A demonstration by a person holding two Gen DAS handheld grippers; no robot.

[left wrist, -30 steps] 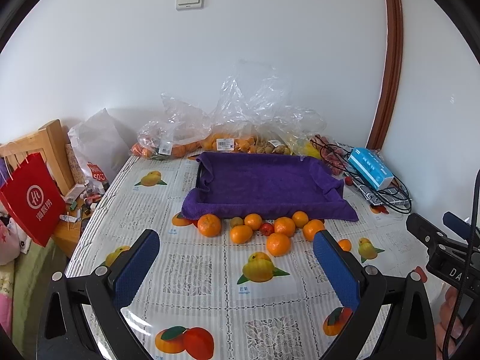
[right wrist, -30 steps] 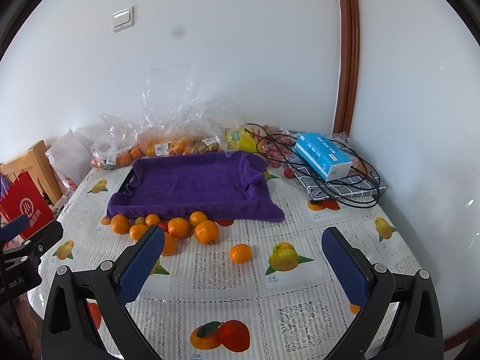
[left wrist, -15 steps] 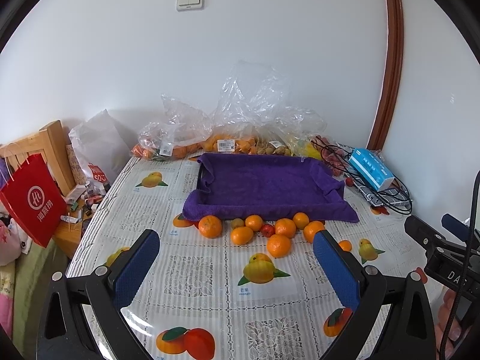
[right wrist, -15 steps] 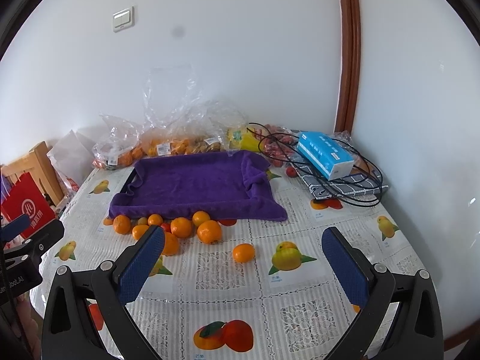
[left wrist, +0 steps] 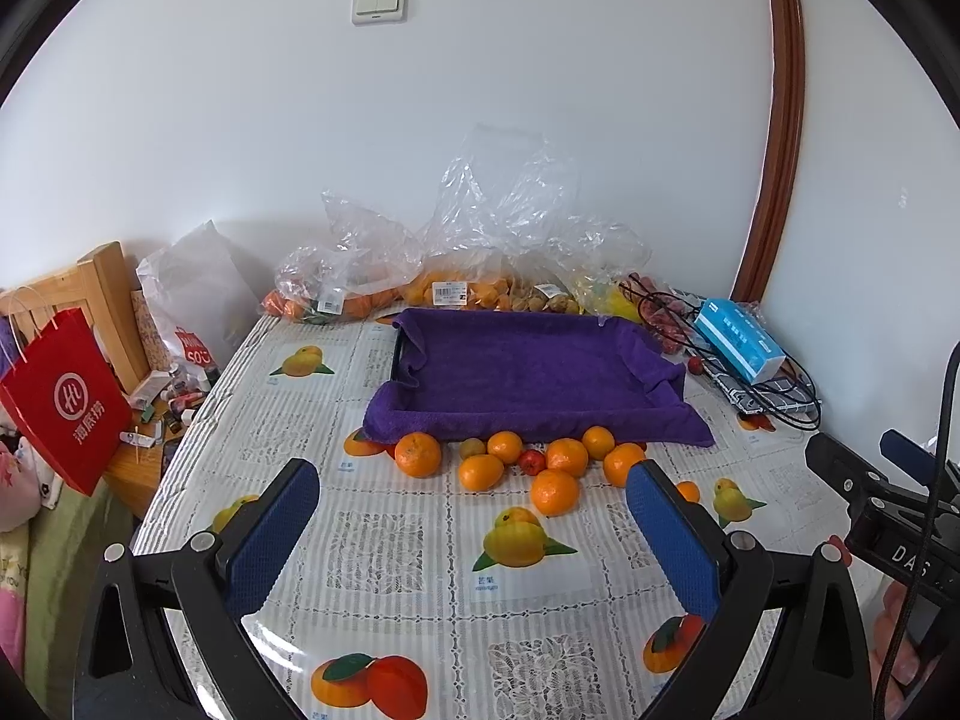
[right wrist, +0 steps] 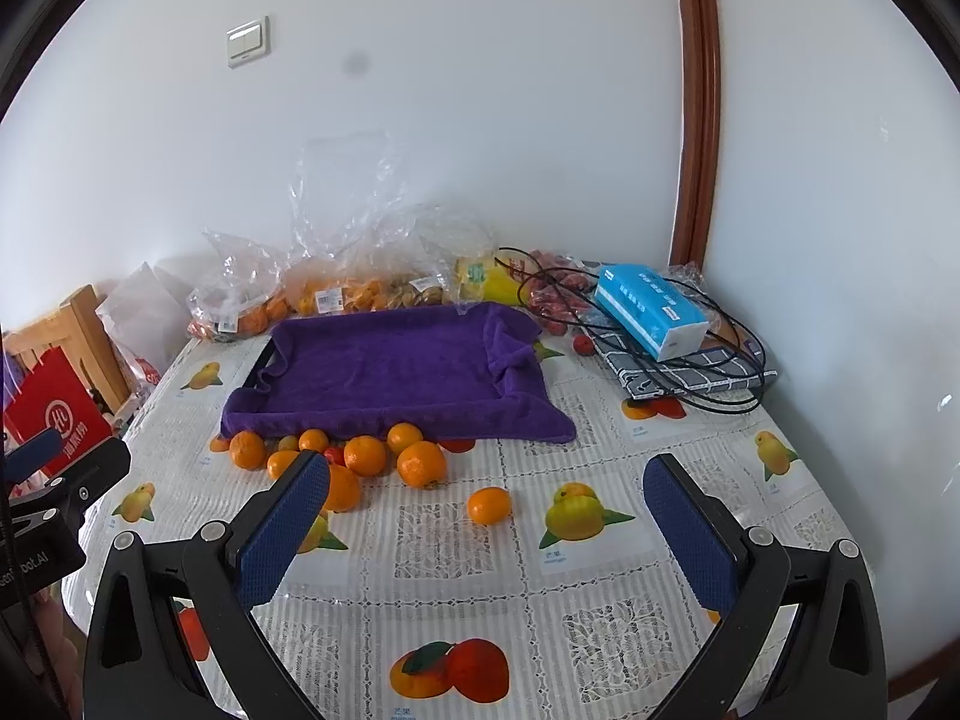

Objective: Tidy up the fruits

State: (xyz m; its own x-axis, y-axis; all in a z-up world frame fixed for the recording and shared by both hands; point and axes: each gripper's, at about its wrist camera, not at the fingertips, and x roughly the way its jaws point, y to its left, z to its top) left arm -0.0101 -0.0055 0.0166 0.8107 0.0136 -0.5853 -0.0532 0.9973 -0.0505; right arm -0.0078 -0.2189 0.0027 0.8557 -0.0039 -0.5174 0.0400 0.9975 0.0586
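Surveying the table (left wrist: 420,546), we record a purple towel-lined tray (left wrist: 528,372) at centre, with plastic bags of fruit (left wrist: 456,276) against the wall behind it. A blue tissue box (right wrist: 651,309) sits on tangled black cables (right wrist: 708,384) to the right. Loose oranges (left wrist: 552,489) cluster along the tray's near edge; one orange (right wrist: 489,505) lies apart. Bag contents are hard to make out. We hold the left gripper (left wrist: 474,525) and right gripper (right wrist: 486,531) above the cloth, jaws wide apart, empty.

The desk (left wrist: 414,546) wore a fruit-printed cloth. On it lay a purple towel-lined tray (left wrist: 528,378), loose oranges (left wrist: 555,491) before it, fruit bags (left wrist: 360,282) behind, and a tissue box (left wrist: 739,348).
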